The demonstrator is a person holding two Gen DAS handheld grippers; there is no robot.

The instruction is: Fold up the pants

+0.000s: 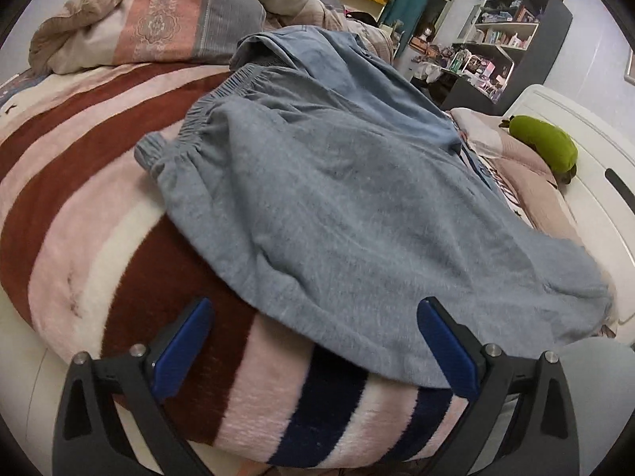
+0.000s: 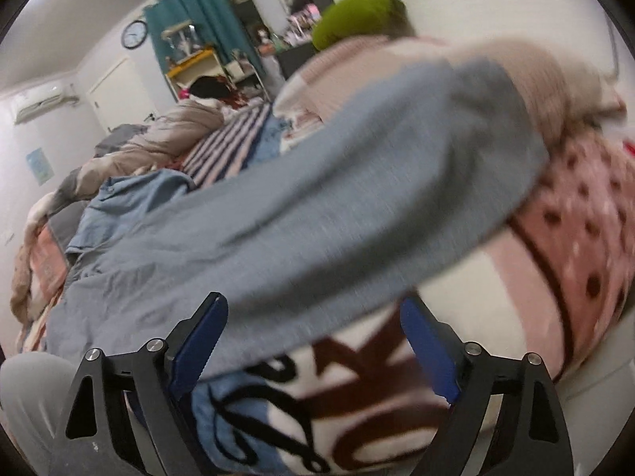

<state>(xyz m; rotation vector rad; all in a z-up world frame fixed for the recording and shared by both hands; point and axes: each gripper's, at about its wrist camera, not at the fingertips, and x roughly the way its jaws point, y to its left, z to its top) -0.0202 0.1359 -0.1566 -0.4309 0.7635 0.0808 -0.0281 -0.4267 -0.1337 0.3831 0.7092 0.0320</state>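
Observation:
Grey pants point(image 1: 337, 198) lie spread on a striped fleece blanket point(image 1: 99, 198) on a bed, with the elastic waistband point(image 1: 206, 107) at the far left. My left gripper point(image 1: 315, 313) is open just above the near edge of the pants, which runs between its blue pads point(image 1: 186, 349) without being pinched. In the right wrist view, one blurred leg of the pants point(image 2: 317, 198) stretches up to the right. My right gripper point(image 2: 313, 313) is open too, and the lower edge of that leg crosses the gap between its pads point(image 2: 202, 341).
A light blue garment point(image 1: 357, 71) lies behind the pants and partly under them. Rumpled bedding point(image 1: 139, 27) is piled at the far side. A green plush toy point(image 1: 543, 146) rests by the white headboard point(image 1: 587, 127). Cluttered shelves point(image 1: 508, 31) stand beyond the bed.

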